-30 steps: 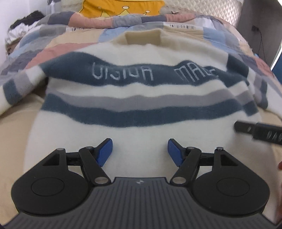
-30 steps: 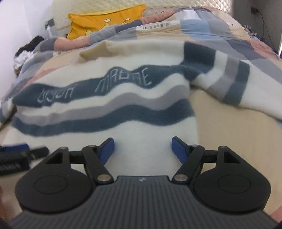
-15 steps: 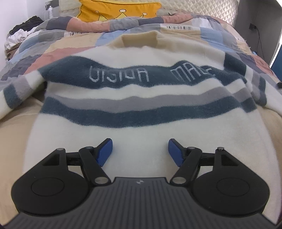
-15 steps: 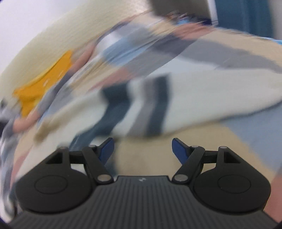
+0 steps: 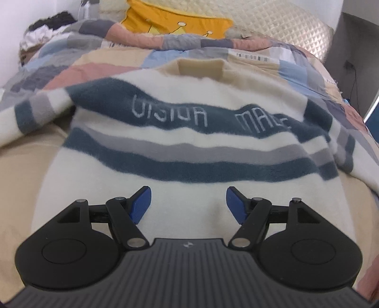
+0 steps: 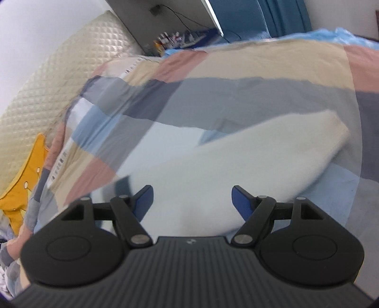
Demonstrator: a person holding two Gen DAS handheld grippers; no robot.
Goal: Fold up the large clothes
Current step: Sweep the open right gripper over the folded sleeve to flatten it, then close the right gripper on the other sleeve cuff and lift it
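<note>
Sweater [image 5: 189,147]: cream knit with dark teal and grey stripes and pale lettering across the chest band. It is laid flat, front up, on the patchwork quilt [image 5: 99,71] of the bed, collar toward the headboard [image 5: 284,30] end and hem at the near edge. 1 sleeve is spread toward the left edge of the bed, the other toward the right edge.

Left gripper [image 5: 188,205]: held over the hem, jaws apart, blue pads [image 5: 141,205] clear of the knit, nothing between them.

Right gripper [image 6: 192,201]: seen in a tilted, partly blurred view above the sweater's right sleeve [image 6: 236,165], whose cream cuff end lies on the quilt near the bed's right edge. Jaws stand apart; whether the pads touch the sleeve cannot be told.

A yellow cushion [image 5: 175,21] with crown print is propped against the quilted headboard. A heap of dark and white clothes [image 5: 45,30] is seen at the far left corner.
</note>
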